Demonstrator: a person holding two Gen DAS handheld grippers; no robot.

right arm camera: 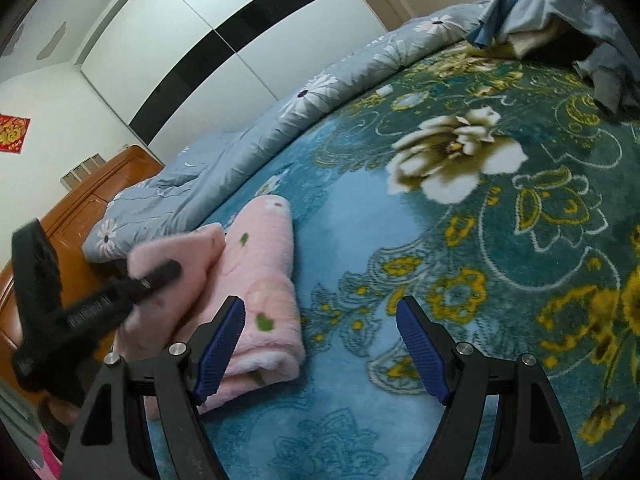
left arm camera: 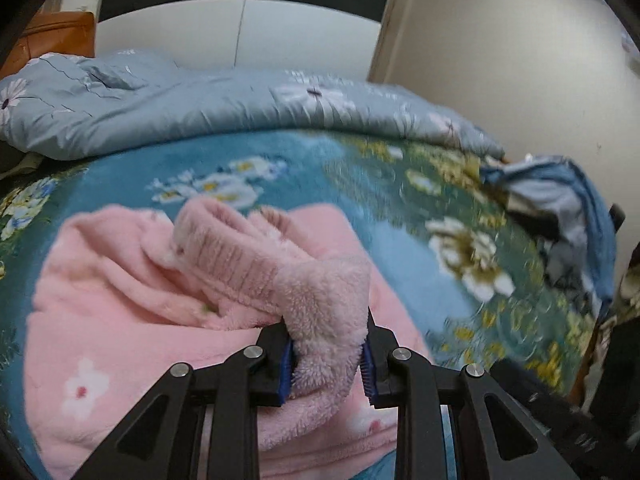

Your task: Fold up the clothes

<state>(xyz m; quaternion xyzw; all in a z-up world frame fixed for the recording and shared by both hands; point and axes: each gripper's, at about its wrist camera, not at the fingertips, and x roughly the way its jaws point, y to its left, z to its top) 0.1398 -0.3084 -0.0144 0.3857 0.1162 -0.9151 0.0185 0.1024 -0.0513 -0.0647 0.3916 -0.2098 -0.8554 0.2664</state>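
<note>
Left wrist view shows my left hand-held gripper [left arm camera: 328, 356] clenched on a fluffy cuff of the pink fleece garment [left arm camera: 132, 304], the rest of which lies on the bed [left arm camera: 360, 184] just ahead of it. My right hand-held gripper [right arm camera: 320, 344] is released, holding nothing, with the garment at its left finger, already doubled over. I judge this piece partly folded; the blue clothes pile [right arm camera: 560, 20], far ahead to the right, looks untouched.
</note>
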